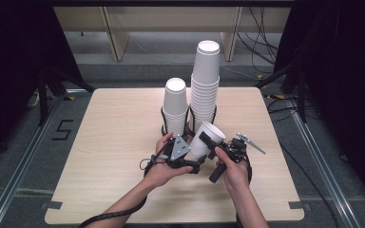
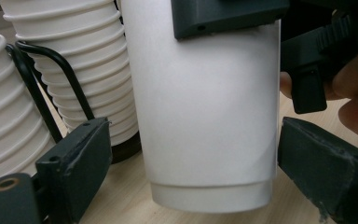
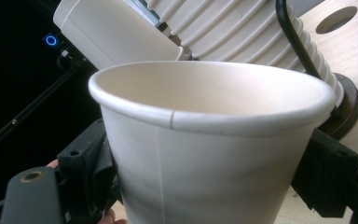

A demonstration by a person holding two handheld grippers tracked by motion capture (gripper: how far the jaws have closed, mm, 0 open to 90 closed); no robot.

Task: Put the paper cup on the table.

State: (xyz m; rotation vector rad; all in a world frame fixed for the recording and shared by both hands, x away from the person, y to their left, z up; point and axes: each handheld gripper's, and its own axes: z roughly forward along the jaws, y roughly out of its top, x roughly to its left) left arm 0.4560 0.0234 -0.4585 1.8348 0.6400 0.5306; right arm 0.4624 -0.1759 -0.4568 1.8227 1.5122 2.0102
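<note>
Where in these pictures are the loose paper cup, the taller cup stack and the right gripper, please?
Loose paper cup [image 1: 204, 140]: high view, on its side wall.
Taller cup stack [image 1: 205, 90]: high view, on the ribbed middle of the stack.
Right gripper [image 3: 209, 182]: right gripper view, midway between its jaws, on the cup they clamp.

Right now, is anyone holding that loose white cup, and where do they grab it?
Yes. The right gripper holds the paper cup near its rim, fingers pressing both sides. The left gripper's fingers flank its base but stand apart from it.
</note>
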